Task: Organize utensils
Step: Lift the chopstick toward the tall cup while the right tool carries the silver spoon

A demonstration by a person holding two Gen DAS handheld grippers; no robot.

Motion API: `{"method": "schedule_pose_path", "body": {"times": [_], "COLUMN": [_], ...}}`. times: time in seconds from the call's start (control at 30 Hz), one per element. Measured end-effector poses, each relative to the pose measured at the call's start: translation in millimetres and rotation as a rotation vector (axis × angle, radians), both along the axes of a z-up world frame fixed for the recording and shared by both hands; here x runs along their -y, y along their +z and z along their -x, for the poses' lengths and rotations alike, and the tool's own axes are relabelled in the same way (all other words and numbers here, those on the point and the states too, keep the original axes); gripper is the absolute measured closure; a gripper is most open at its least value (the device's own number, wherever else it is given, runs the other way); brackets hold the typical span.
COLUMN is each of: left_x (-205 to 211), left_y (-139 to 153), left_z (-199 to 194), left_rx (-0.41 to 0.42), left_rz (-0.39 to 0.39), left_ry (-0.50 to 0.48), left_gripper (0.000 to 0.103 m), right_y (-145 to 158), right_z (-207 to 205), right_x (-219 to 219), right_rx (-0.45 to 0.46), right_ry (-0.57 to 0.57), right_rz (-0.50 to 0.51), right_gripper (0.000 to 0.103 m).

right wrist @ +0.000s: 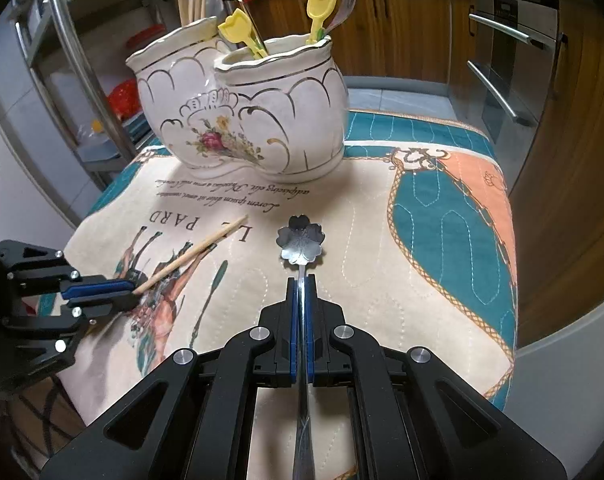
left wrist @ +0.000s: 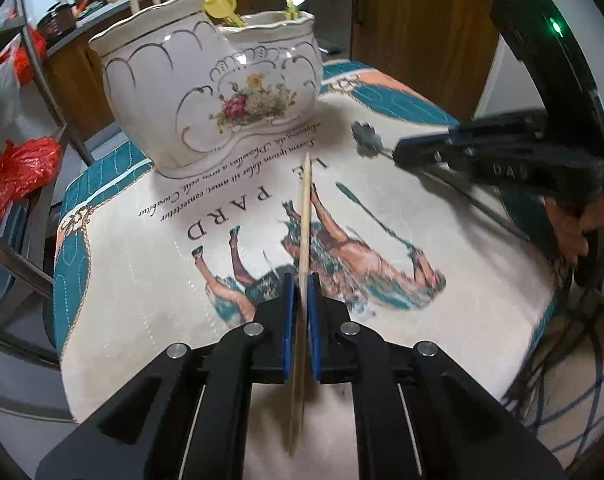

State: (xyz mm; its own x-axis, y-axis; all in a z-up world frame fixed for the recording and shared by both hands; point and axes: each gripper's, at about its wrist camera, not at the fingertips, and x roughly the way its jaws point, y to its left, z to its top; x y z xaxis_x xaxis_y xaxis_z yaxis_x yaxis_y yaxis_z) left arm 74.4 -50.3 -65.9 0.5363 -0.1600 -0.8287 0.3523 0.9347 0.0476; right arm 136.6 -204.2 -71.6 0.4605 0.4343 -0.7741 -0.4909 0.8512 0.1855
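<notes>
Now both claws are loaded | left claw point(left wrist: 301, 288) pinches wooden chopstick point(left wrist: 305, 208) low, long end free | right claw point(right wrist: 301, 286) clamps flower-bowl spoon point(right wrist: 302, 240) above surface point(right wrist: 382, 240) | we fear either swivelling or clipping ceramic holder point(right wrist: 261, 120) rim.

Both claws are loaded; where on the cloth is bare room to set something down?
Free: the cloth right of the spoon out to the teal border, and the strip between spoon and chopstick. Crowded: the back, where the double ceramic holder stands, and the left side by the left claw.
</notes>
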Motion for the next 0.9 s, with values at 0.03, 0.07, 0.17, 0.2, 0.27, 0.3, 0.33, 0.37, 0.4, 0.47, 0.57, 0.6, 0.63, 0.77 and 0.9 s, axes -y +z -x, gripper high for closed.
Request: {"method": "schedule_pose_path", "body": {"times": [0.03, 0.07, 0.17, 0.2, 0.27, 0.3, 0.33, 0.37, 0.4, 0.47, 0.57, 0.6, 0.63, 0.77, 0.9], "left_x": [0, 2, 5, 6, 7, 5, 2, 1, -3, -10, -21, -27, -31, -46, -58], "left_y": [-1, -2, -6, -6, -6, -3, 0, 3, 8, 19, 36, 42, 46, 70, 95], "left_z": [-1, -3, -5, -4, -1, 1, 2, 3, 6, 10, 17, 19, 19, 28, 28], "left_rx": [0.015, 0.027, 0.076, 0.091, 0.111, 0.117, 0.126, 0.136, 0.150, 0.178, 0.237, 0.259, 0.275, 0.381, 0.496], "left_rz": [0.008, 0.009, 0.011, 0.007, 0.006, 0.018, 0.034, 0.043, 0.062, 0.106, 0.149, 0.166, 0.178, 0.231, 0.261], "left_ry": [0.011, 0.014, 0.015, 0.008, -0.011, -0.018, -0.022, -0.022, -0.025, -0.030, -0.028, -0.025, -0.022, -0.007, 0.013], "left_gripper": [0.096, 0.096, 0.098, 0.098, 0.098, 0.098, 0.098, 0.098, 0.098, 0.098, 0.098, 0.098, 0.098, 0.098, 0.098], "right_y": [0, 1, 7, 9, 15, 17, 21, 25, 27, 35, 45, 50, 53, 68, 79], "right_z": [0, 1, 4, 4, 7, 7, 8, 9, 10, 11, 15, 17, 19, 26, 34], "right_x": [-1, 0, 0, -1, -1, 0, 1, 2, 2, 4, 4, 4, 5, 3, -2], "right_rx": [0.004, 0.011, 0.039, 0.049, 0.081, 0.091, 0.109, 0.126, 0.137, 0.169, 0.216, 0.241, 0.261, 0.347, 0.429], "right_ry": [-0.002, -0.002, 0.000, 0.002, 0.004, 0.003, 0.001, -0.001, -0.004, -0.007, -0.010, -0.011, -0.012, -0.006, 0.004], "right_rz": [0.000, -0.003, -0.014, -0.019, -0.031, -0.037, -0.049, -0.059, -0.065, -0.092, -0.117, -0.127, -0.134, -0.164, -0.196], "right_gripper": [0.099, 0.099, 0.099, 0.099, 0.099, 0.099, 0.099, 0.099, 0.099, 0.099, 0.099, 0.099, 0.099, 0.099, 0.099]}}
